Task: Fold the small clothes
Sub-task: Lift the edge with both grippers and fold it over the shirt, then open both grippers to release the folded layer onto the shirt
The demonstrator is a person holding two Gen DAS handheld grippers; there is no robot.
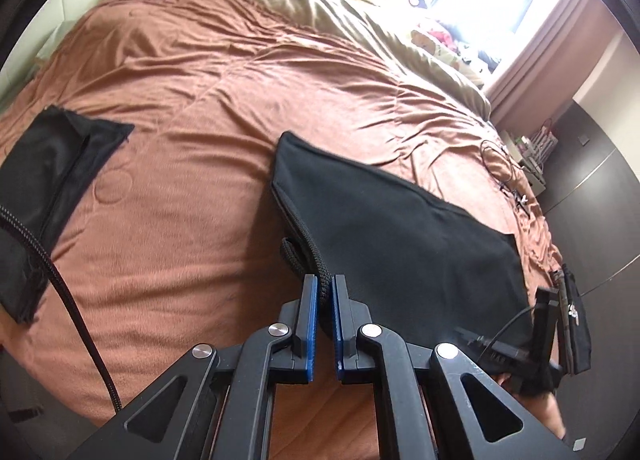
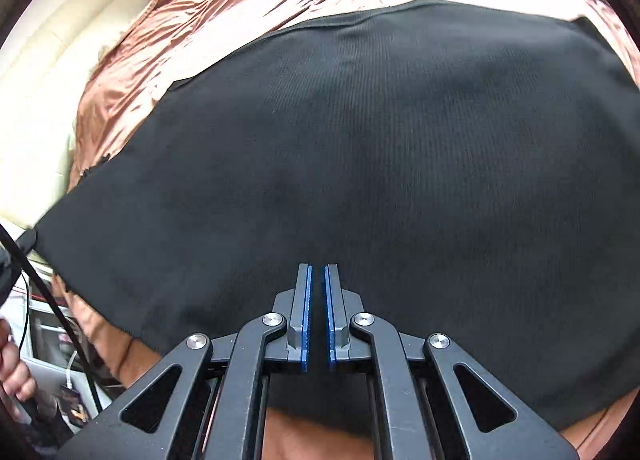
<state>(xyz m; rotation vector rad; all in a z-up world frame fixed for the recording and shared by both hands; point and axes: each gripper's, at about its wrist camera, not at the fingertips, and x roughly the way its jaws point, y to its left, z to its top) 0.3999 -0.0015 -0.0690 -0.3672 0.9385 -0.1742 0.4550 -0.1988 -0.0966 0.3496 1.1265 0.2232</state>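
**Black cloth pinched up off the bed**

The left gripper (image 1: 327, 280) is squeezed tight on the thick seam edge of the black cloth (image 1: 400, 228), w/ its near-left corner lifted. The rest lies spread on the brown bed cover (image 1: 192, 72), on the right side. The right gripper (image 2: 317, 270) is almost fully closed over the same cloth (can't tell if it's got any fabric). Another dark folded piece (image 1: 48, 180) sits far left, well apart.
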